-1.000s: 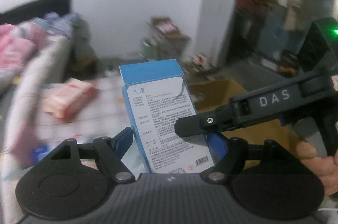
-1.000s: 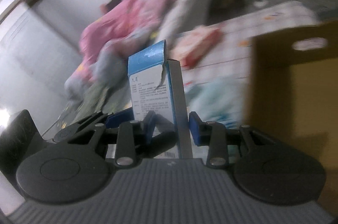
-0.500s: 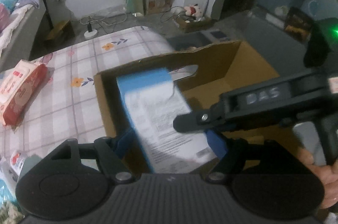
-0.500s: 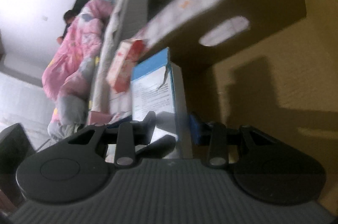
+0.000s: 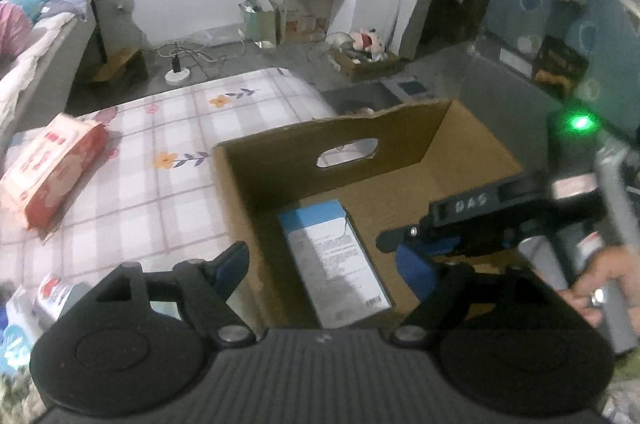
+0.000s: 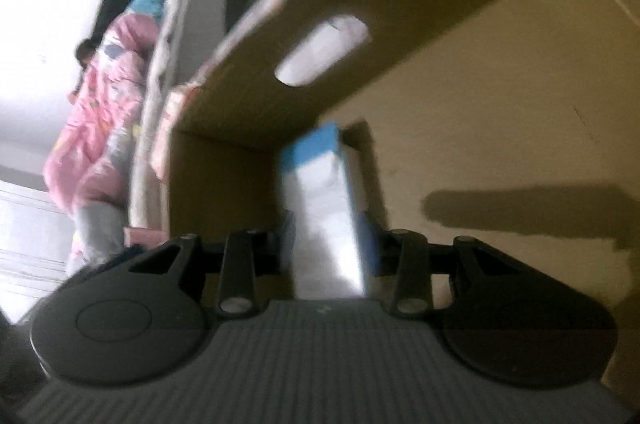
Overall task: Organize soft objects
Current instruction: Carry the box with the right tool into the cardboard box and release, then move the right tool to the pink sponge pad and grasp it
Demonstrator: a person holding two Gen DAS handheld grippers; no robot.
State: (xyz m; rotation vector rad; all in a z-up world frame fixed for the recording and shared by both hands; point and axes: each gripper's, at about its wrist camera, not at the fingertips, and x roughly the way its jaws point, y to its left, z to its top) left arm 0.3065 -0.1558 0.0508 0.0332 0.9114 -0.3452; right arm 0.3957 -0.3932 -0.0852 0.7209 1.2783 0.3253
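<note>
A blue-and-white box (image 5: 334,264) lies flat on the floor of an open cardboard carton (image 5: 332,137) with a handle slot. My left gripper (image 5: 324,264) is open above the carton's near edge, holding nothing. My right gripper (image 6: 328,240) is inside the carton with its fingers spread on either side of the same box (image 6: 324,220); I see a gap to the pads, though the view is blurred. Its black finger (image 5: 400,238) reaches in from the right in the left wrist view.
The carton stands on a bed with a checked floral sheet (image 5: 168,127). A red-and-pink tissue pack (image 5: 48,167) lies at the left. Small packets (image 5: 44,300) lie at the near left. A pink quilt (image 6: 100,119) lies beyond.
Both grippers carried the box from upright in the air down into the carton. Both have opened, and the box now lies flat on the carton floor.
</note>
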